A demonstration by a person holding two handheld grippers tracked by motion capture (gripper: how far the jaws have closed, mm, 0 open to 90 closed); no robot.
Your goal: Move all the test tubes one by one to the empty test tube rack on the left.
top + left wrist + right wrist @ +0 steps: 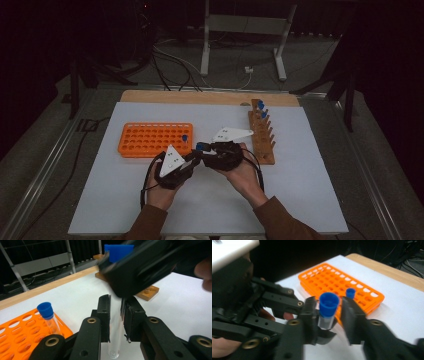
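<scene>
A clear test tube [115,325] with a blue cap [328,303] is held above the white table top between both grippers. My left gripper [115,302] is shut on the tube's lower half. My right gripper [328,307] straddles the tube just below the cap. Its jaws stand open, with a small gap on one side. In the high view the two grippers, left [196,157] and right [205,149], meet at the table's middle. To the left lies an orange rack [150,140] with one capped tube [184,137] in it.
A wooden peg rack [262,142] stands at the right and carries two blue-capped tubes [261,106] at its far end. The white mat [300,190] lies on a wooden table whose edge [200,97] shows at the back.
</scene>
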